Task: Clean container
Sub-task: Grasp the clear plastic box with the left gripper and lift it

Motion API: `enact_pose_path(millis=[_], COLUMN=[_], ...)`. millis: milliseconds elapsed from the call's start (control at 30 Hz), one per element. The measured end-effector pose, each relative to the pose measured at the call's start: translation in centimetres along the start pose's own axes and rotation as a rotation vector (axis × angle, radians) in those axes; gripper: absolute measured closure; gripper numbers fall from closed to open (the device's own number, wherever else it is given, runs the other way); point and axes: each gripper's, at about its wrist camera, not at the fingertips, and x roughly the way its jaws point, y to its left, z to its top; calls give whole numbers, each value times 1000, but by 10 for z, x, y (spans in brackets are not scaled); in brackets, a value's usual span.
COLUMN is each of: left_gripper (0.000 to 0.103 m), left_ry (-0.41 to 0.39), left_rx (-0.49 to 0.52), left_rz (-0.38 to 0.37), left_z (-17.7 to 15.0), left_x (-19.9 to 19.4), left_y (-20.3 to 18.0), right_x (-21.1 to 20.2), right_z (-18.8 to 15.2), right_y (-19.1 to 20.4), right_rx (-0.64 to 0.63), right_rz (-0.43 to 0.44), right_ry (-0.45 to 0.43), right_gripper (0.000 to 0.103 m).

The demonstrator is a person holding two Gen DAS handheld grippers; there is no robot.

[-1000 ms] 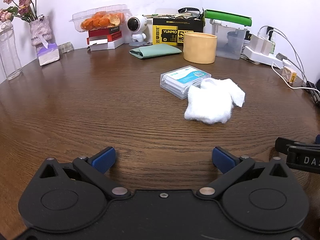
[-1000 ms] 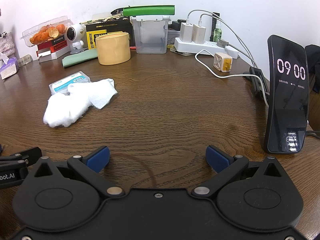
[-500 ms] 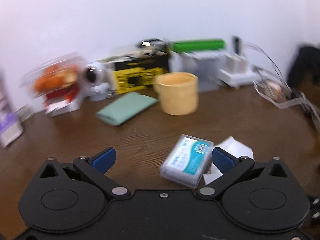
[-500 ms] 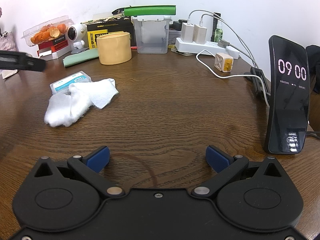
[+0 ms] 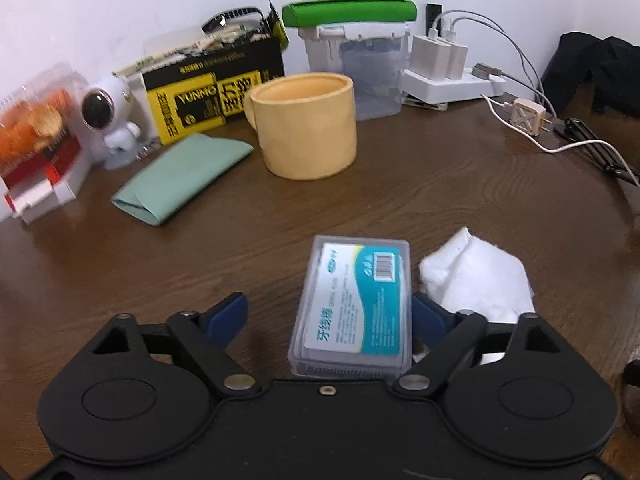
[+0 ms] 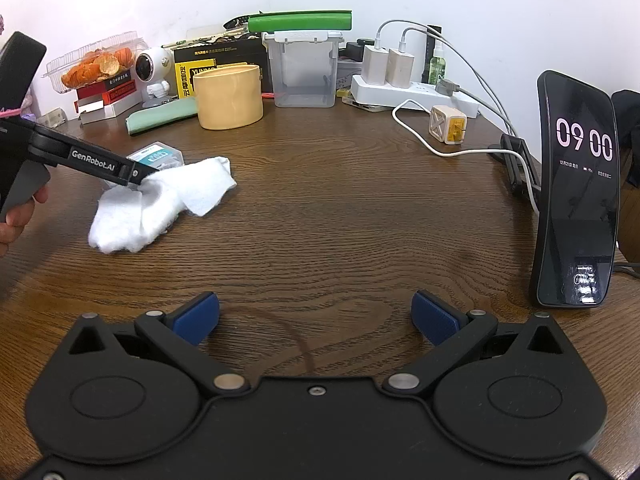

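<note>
The left claw (image 5: 328, 314) gapes wide around the clear floss-pick box (image 5: 354, 306), which lies on the worktop (image 5: 260, 216) just beside the white cloth (image 5: 478, 278); its right pad sits near the cloth, so closing could snag cloth or skid the slick box. The right claw (image 6: 316, 314) hangs open and empty, well apart from the box.

Black left tool (image 5: 326, 312), blue pads (image 5: 226, 312), silver screws, white "GenRobot.AI" lettering, bare-skinned hand (image 6: 18, 216)

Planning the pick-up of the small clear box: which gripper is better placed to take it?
Left. The left gripper is open with the clear box already between its fingers, off-centre towards its right one. The right gripper hangs open over bare table, well away from it.
</note>
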Motion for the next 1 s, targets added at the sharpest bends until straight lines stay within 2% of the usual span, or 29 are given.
enact_pose_path(millis=[200, 300, 333, 533, 633, 867, 1000], left_gripper=[28, 39, 47, 48, 48, 48, 48], left_ry=[-18, -41, -42, -36, -52, -124, -177], left_rx=[-44, -54, -54, -71, -75, -140, -163], left_rz=[-37, -42, -40, -13, 26, 180, 211], left_z=[-3, -6, -5, -2, -4, 1, -6], left_x=[3, 2, 2, 0, -5, -43, -79], left_y=[4, 2, 1, -3, -3, 2, -6], right_x=[0, 0, 0, 0, 0, 0, 0], right_z=[0, 0, 0, 0, 0, 0, 0], right_y=[0, 0, 0, 0, 0, 0, 0], right_rx=[0, 0, 0, 0, 0, 0, 0], right_rz=[0, 0, 0, 0, 0, 0, 0], right_ry=[0, 0, 0, 0, 0, 0, 0], right_gripper=[0, 0, 0, 0, 0, 0, 0])
